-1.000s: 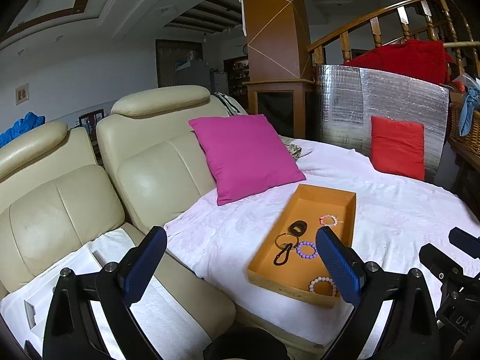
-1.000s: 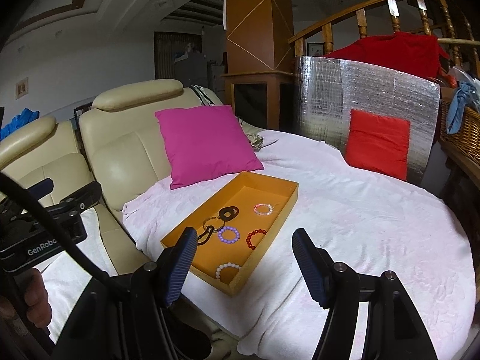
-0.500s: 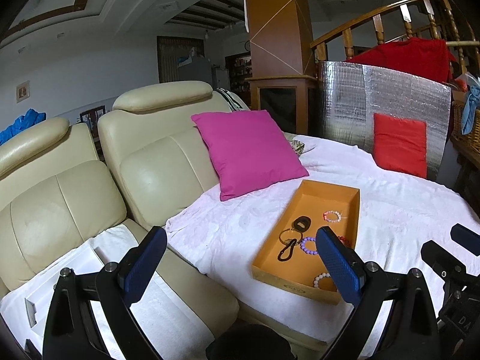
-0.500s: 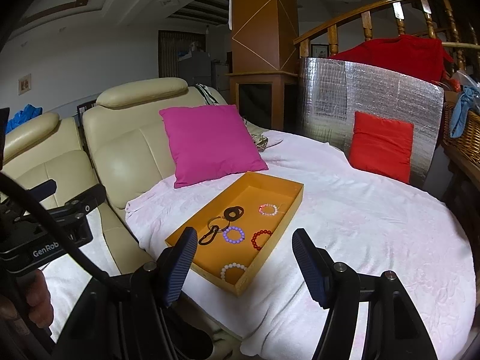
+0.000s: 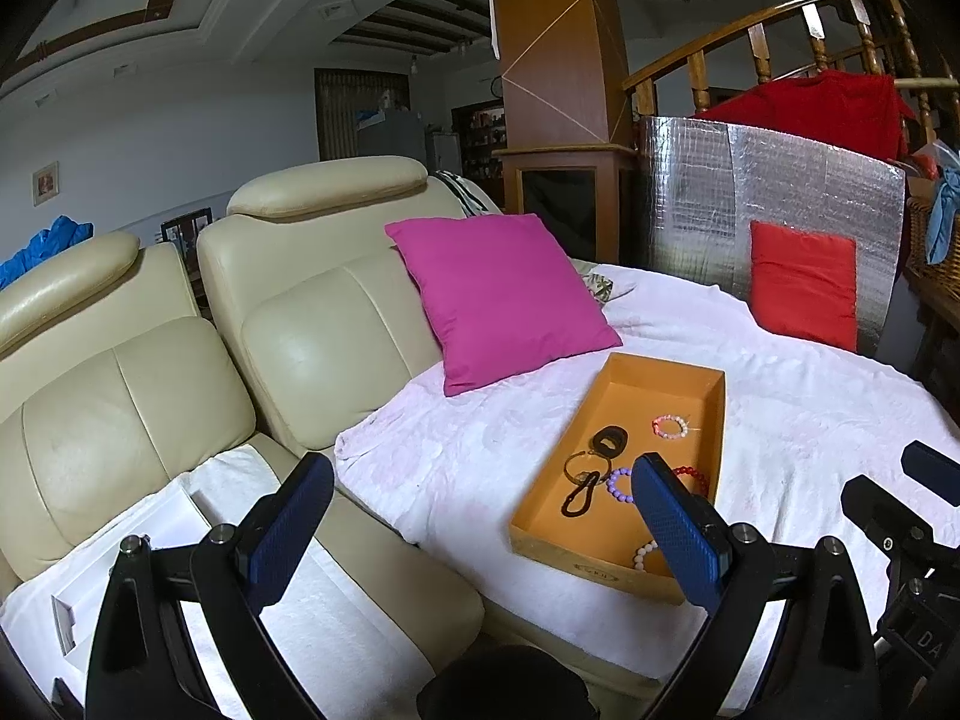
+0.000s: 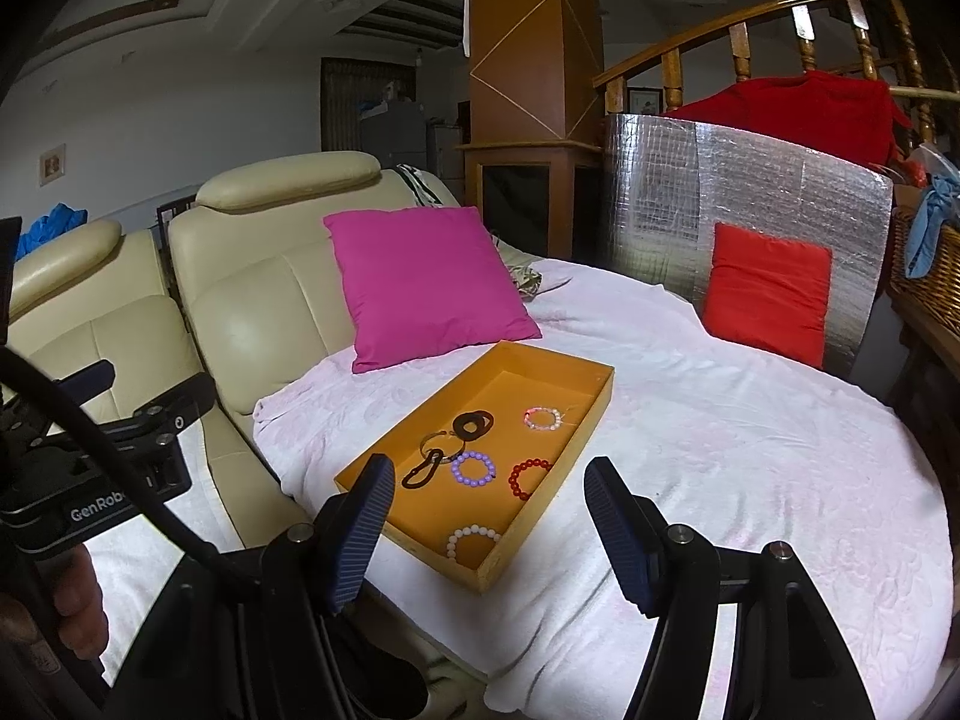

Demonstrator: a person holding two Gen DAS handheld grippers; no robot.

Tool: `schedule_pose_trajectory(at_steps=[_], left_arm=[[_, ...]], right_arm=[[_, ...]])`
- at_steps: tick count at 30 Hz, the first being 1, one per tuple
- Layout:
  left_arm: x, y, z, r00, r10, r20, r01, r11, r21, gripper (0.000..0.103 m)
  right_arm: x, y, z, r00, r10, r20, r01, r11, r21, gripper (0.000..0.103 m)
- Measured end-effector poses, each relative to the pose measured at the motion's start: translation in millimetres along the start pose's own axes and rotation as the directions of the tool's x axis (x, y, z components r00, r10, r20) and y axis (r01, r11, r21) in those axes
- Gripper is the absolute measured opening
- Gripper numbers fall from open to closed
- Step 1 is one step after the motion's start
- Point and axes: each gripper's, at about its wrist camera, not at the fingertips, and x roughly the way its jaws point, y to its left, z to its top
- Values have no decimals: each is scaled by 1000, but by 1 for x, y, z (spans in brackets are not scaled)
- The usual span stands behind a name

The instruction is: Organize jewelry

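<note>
An orange tray (image 6: 594,414) (image 5: 534,528) lies on a round table with a pale pink cloth. In it are a pink bead bracelet (image 6: 543,419) (image 5: 672,426), a purple one (image 6: 473,468) (image 5: 618,483), a red one (image 6: 527,476), a white one (image 6: 473,542) (image 5: 645,552), and a black key fob with ring and carabiner (image 6: 447,444) (image 5: 591,468). My left gripper (image 5: 480,516) is open and empty, held in front of the sofa and tray. My right gripper (image 6: 489,516) is open and empty above the tray's near end.
A magenta cushion (image 6: 423,282) leans at the sofa (image 5: 300,312) behind the tray. A red cushion (image 6: 765,291) rests against a silver foil panel (image 6: 750,192) at the table's far side. A wicker basket (image 6: 924,276) stands at the right. White towels (image 5: 300,618) cover the sofa seat.
Both grippers have drifted slightly, so the tray sits a little farther right and higher in each view. Jaws stay open. Nothing in the tray has moved.
</note>
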Motion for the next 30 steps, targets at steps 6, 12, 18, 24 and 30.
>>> schedule_pose_trajectory(at_steps=[6, 12, 18, 24, 30], left_arm=[[1, 0, -1, 1000, 2, -4, -2, 1000, 2, 99], [3, 1, -1, 1000, 2, -7, -2, 1000, 7, 99], [3, 1, -1, 1000, -1, -10, 1, 1000, 6, 99], [5, 1, -1, 1000, 2, -15, -2, 1000, 6, 99], [7, 1, -2, 1000, 3, -17, -3, 1000, 10, 99]], right_arm=[[0, 0, 0, 1000, 0, 1, 0, 1000, 0, 70], [0, 1, 0, 1000, 0, 1, 0, 1000, 1, 70], [0, 2, 1, 1000, -1, 3, 1, 1000, 2, 70], [0, 3, 1, 1000, -1, 1, 1, 1000, 0, 70], [2, 3, 0, 1000, 2, -2, -2, 1000, 3, 70]])
